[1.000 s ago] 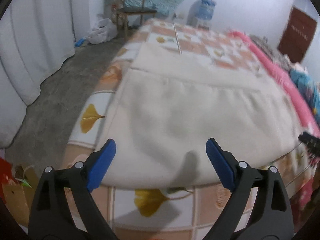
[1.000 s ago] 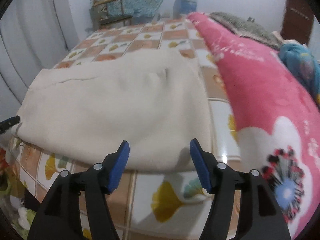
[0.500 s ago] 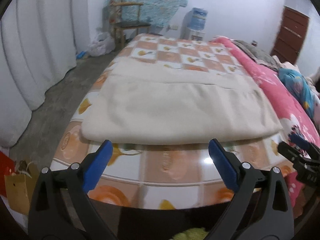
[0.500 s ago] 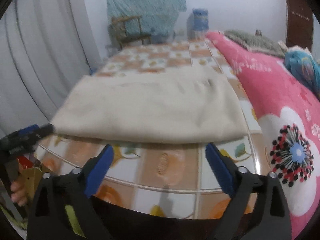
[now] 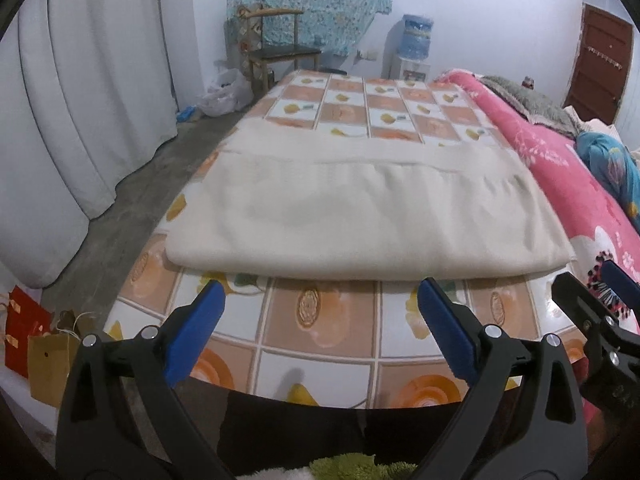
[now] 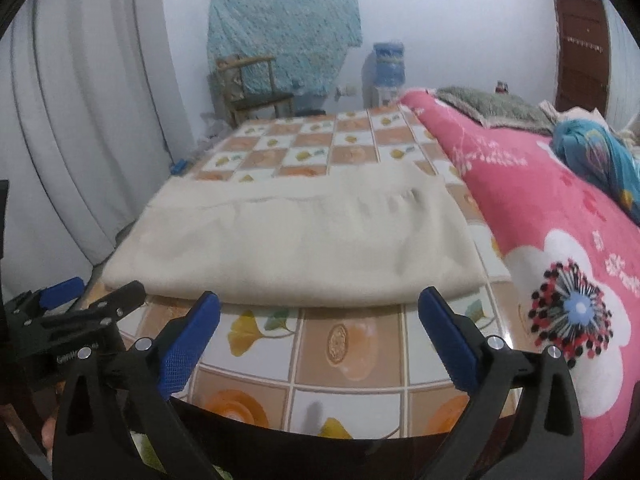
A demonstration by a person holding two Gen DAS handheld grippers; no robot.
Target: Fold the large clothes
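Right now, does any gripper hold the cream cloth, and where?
No. The left gripper and right gripper are open and empty; the cream cloth lies folded on the bed.

No text, label or number can be read anywhere here.

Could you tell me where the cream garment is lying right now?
In both views the cream garment lies folded on the checked bed cover, beside the pink blanket.

The folded cream garment (image 5: 360, 216) hides the bed (image 5: 320, 336) sheet beneath it. Beside the bed, the pink blanket (image 6: 560, 240) runs out of view at the right edge. In the left wrist view, the right gripper (image 5: 600, 300) is cut off there too.
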